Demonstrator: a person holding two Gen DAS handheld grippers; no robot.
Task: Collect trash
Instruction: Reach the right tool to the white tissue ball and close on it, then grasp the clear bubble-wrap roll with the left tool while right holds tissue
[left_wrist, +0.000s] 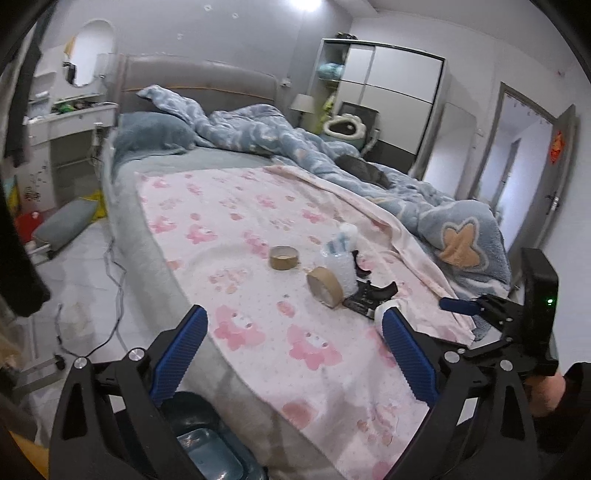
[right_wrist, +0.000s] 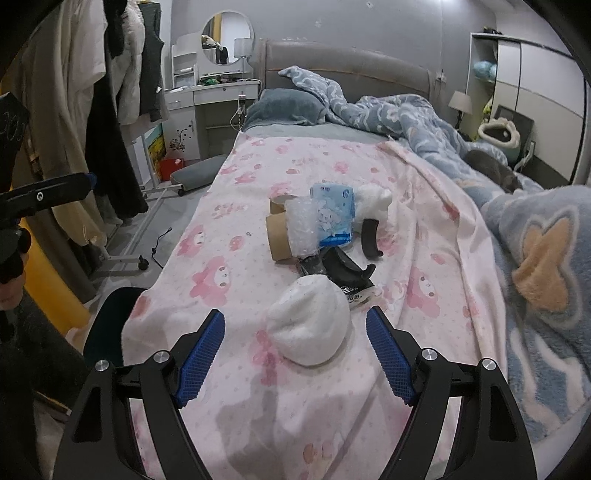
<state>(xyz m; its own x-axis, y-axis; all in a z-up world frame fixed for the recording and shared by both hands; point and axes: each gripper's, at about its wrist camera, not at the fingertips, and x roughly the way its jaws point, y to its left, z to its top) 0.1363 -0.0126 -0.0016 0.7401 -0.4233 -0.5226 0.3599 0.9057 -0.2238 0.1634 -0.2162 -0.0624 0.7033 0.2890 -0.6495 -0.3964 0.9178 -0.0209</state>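
A heap of trash lies on the pink bed sheet (right_wrist: 229, 295): two brown tape cores (right_wrist: 280, 236) (left_wrist: 325, 286), bubble wrap (right_wrist: 303, 225), a blue tissue pack (right_wrist: 334, 214), a crumpled white tissue (right_wrist: 373, 201) and black wrappers (right_wrist: 343, 273). Nearest is a white wad (right_wrist: 308, 325), lying between the open fingers of my right gripper (right_wrist: 295, 317) without touching the pads. My left gripper (left_wrist: 295, 321) is open and empty over the bed's near edge, short of the heap. Below it stands a lined bin (left_wrist: 207, 443). The right gripper (left_wrist: 480, 306) shows at the right edge of the left wrist view.
A rumpled blue blanket (right_wrist: 535, 258) covers the bed's right side, with a grey animal (right_wrist: 491, 170) lying on it. Hanging clothes (right_wrist: 92, 110) and a wheeled rack stand left of the bed. A cable (left_wrist: 114, 280) trails on the floor. A dresser (left_wrist: 74, 118) is beside the headboard.
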